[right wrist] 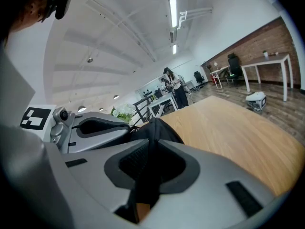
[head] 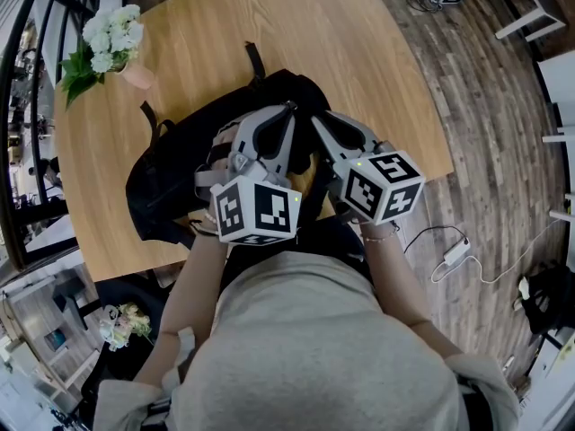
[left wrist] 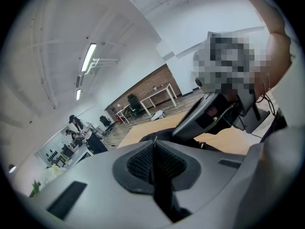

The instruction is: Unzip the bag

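Right at the left claw (left wrist: 153, 149), the two pads are clenched together on a thin black strip of zip (left wrist: 153, 171) that runs straight up between them, its fine teeth showing along the seam. The right claw (right wrist: 147, 163) is likewise clamped, grasping a fold of the bag (right wrist: 155, 128), whose dark fabric fills the gap between its pads and rises in a ridge just beyond them. From above, the left claw (head: 286, 113) and right claw (head: 316, 119) sit side by side with their tips nearly touching, both angled away from the person and slightly down onto the bag's raised middle. The black bag (head: 171, 173) lies flat on the wooden counter (head: 359, 52), its long axis slanting from the near left edge toward the far right, with one strap (head: 255, 61) pointing to the counter's far side and another (head: 149, 117) trailing off to the left. Near the far left corner of the counter stands a small pot of white flowers (head: 112, 41), well apart from the bag. On the plank floor to the right lies a white cable (head: 476, 268).
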